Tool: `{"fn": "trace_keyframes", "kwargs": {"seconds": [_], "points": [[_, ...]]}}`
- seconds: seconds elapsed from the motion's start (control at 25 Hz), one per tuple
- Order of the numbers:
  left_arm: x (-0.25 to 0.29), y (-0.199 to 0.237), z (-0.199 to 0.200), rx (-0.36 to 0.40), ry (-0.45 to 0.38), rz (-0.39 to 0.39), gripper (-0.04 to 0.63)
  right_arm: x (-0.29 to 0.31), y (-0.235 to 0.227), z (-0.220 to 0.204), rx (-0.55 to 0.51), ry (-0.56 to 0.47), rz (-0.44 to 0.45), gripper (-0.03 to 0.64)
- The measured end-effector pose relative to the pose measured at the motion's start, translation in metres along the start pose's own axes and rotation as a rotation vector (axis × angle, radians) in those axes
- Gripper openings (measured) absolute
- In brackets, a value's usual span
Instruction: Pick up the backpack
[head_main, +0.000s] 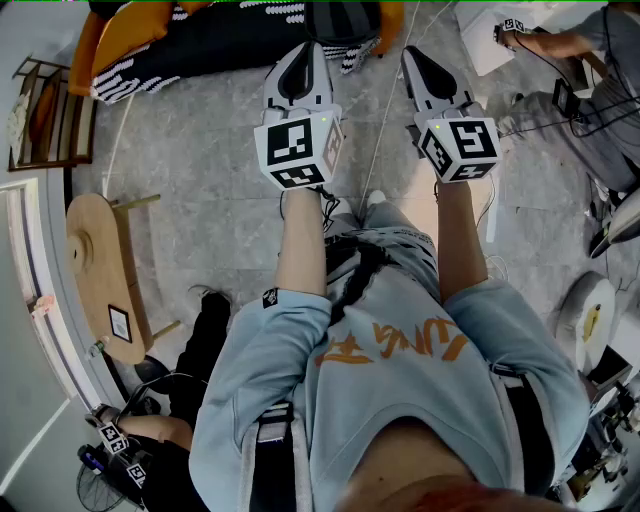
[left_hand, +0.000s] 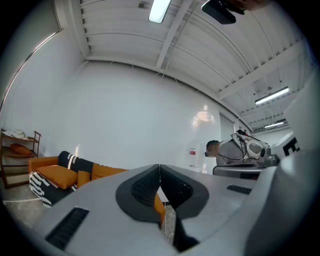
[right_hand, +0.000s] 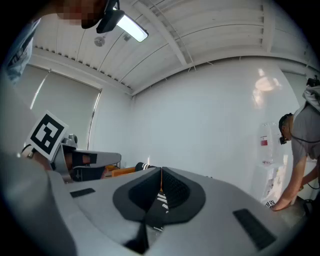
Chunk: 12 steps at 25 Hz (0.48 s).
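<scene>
The grey, black-padded left gripper (head_main: 303, 60) and right gripper (head_main: 415, 62) each carry a black-and-white marker cube (head_main: 297, 150) at the rear; behind them, a light-blue short-sleeved T-shirt (head_main: 400, 420) with orange lettering (head_main: 440, 345).

Lab-type hall w/ mock lounge: orange sofa (head_main: 128, 32), ceiling strip light (left_hand: 159, 9).

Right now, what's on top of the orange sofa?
A black-and-white throw lies across the orange sofa, and what looks like the dark backpack sits toward its right end. The throw hides most of the seat beneath it.
</scene>
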<state>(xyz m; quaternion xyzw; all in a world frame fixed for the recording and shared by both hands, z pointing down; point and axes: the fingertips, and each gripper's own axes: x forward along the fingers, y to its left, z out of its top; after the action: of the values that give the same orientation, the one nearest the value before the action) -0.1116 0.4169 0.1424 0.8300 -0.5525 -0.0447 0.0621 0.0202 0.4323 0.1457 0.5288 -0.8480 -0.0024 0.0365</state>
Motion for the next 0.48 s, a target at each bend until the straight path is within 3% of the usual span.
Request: {"fn": "trace_keyframes", "kwargs": {"seconds": [0.24,0.48], "points": [[-0.006,0.014,0.017,-0.001,-0.023,0.001,0.023,0.008,0.013,0.019,-0.026,-0.025,0.009,0.028],[-0.005,0.035,0.025,-0.011,-0.040,-0.004,0.023,0.023,0.026,0.032,-0.116,-0.021,-0.025,0.028]]}}
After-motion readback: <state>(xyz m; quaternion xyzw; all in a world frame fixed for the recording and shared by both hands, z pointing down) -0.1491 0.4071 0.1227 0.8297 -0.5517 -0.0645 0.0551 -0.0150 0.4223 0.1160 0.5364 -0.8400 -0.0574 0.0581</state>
